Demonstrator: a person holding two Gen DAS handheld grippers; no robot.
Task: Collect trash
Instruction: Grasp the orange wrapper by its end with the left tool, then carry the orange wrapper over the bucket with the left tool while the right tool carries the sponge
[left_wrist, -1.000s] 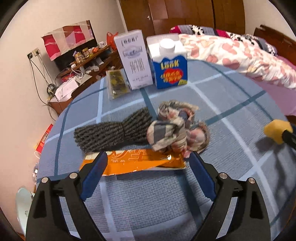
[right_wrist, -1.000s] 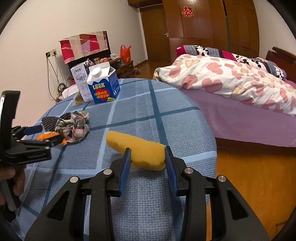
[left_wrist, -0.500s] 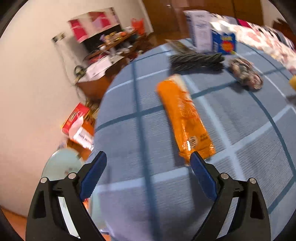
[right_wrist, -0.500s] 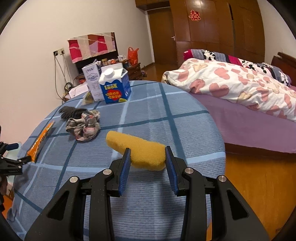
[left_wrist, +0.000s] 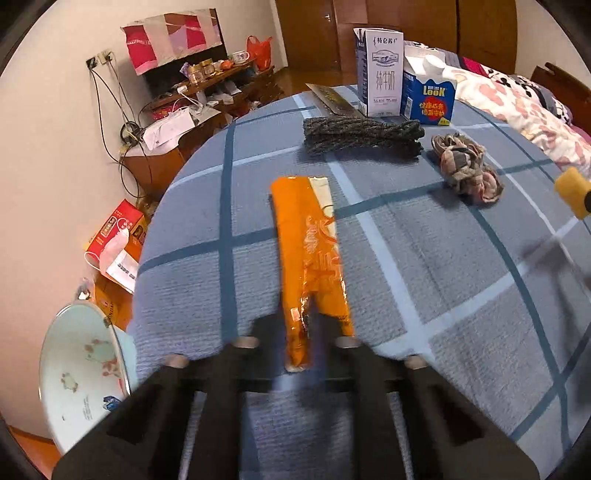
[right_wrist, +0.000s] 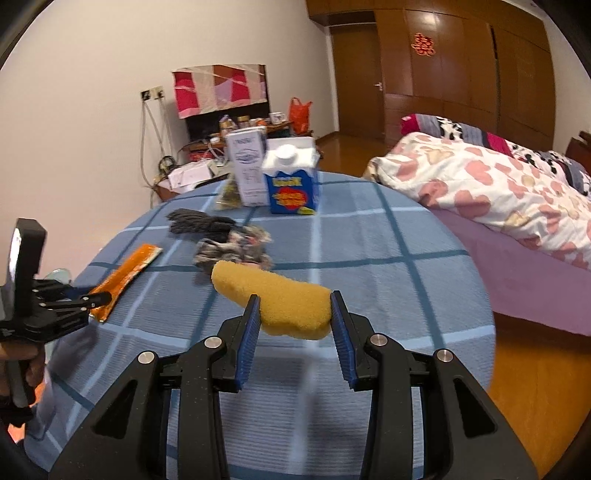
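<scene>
A pale basin (left_wrist: 79, 373) is seen low at the far left, beside the edge of the round table (left_wrist: 461, 295) with its blue checked cloth. Just right of it, the left gripper (left_wrist: 304, 343) is pressed together on the near end of the orange wrapper (left_wrist: 310, 258); its jaws have just been closing, and the wrapper is pinched between them. The rest of the wrapper is laid flat on the cloth, pointing away towards the far side. Beyond it, a dark knitted bundle (left_wrist: 364, 134) is laid across the cloth, with a flat foil packet (left_wrist: 332, 99), a white milk carton (left_wrist: 380, 74) and a blue carton (left_wrist: 428, 96) stood upright behind. A crumpled plaid cloth (left_wrist: 467, 168) is found to the right of the bundle. Further right, the yellow sponge (right_wrist: 280, 306) is clamped between the blue pads of the right gripper (right_wrist: 293, 321) and is held above the table. A bed (right_wrist: 517, 206) with a heart-patterned quilt is seen at the far right.
</scene>
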